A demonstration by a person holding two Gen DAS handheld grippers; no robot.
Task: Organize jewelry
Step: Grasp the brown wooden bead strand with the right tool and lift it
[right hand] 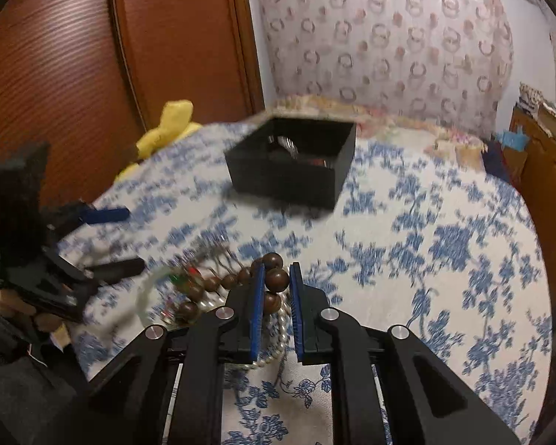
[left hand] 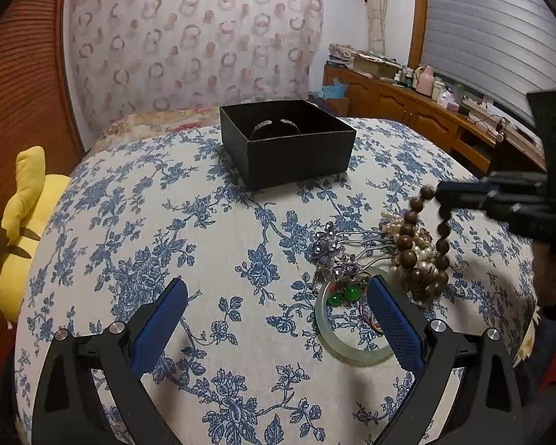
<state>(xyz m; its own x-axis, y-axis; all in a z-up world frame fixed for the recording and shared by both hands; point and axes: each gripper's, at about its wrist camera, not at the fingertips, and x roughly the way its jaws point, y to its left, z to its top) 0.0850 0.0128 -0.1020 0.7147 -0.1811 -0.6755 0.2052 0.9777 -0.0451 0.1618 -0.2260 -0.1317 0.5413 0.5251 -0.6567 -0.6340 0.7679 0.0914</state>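
- So far, one silver bangle point(left hand: 275, 126) lies in the black box point(left hand: 300, 155).
- Right tongs point(right hand: 277, 278) grip the brown bead strand point(left hand: 411, 244) — part lifted off the bed point(left hand: 218, 259).
- Left tongs point(left hand: 278, 319) gape empty.
- Jade bangle point(left hand: 328, 337), pearls point(left hand: 424, 256), hairpins point(left hand: 333, 252) — all unsorted.

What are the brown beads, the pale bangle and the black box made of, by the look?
Brown beads: likely wood, dark with a soft sheen; a grain isn't resolvable. They sit pinched in the right gripper.
Pale bangle: jade-like stone or glass, pale green, translucent and glossy.
Black box: probably card or paperboard, matte, thin straight walls, sharp corners.
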